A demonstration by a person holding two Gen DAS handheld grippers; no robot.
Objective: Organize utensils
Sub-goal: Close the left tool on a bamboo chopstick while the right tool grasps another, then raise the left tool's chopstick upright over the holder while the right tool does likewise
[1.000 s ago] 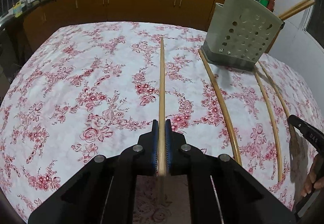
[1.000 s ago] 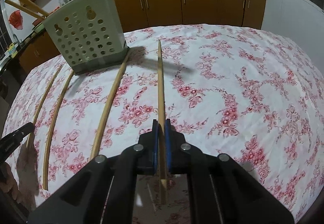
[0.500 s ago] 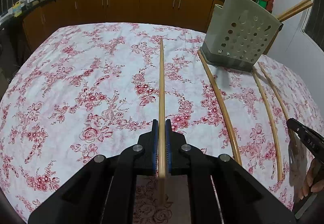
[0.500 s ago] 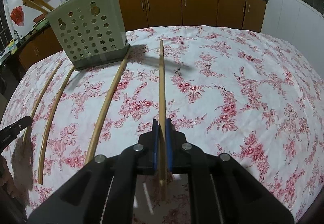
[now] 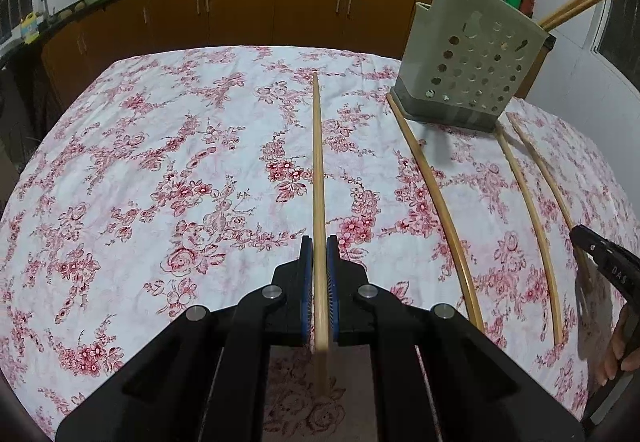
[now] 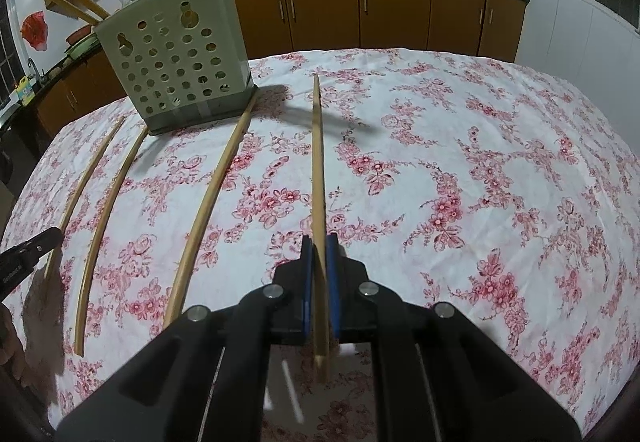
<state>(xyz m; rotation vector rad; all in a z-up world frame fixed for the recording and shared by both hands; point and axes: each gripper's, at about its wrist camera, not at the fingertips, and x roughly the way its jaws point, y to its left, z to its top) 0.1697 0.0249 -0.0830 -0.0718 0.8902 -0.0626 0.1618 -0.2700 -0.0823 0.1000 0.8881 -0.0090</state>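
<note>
My left gripper (image 5: 319, 246) is shut on a long wooden chopstick (image 5: 318, 170) that points ahead over the flowered tablecloth. My right gripper (image 6: 319, 244) is shut on another chopstick (image 6: 318, 162), held the same way. A grey-green perforated utensil holder (image 5: 476, 66) stands at the far right in the left wrist view and at the far left in the right wrist view (image 6: 176, 58), with several chopsticks standing in it. Three loose chopsticks lie on the cloth in front of it (image 5: 436, 198) (image 6: 206, 210). The right gripper's tip shows at the right edge of the left wrist view (image 5: 604, 262).
The table is covered by a white cloth with red flowers (image 5: 160, 182). Brown kitchen cabinets (image 5: 240, 14) with a dark counter, pots and jars run behind the table. A white wall (image 6: 560, 2) rises to the right.
Both grippers have drifted slightly, so the holder sits a little closer and higher in each view. Each still holds its chopstick.
</note>
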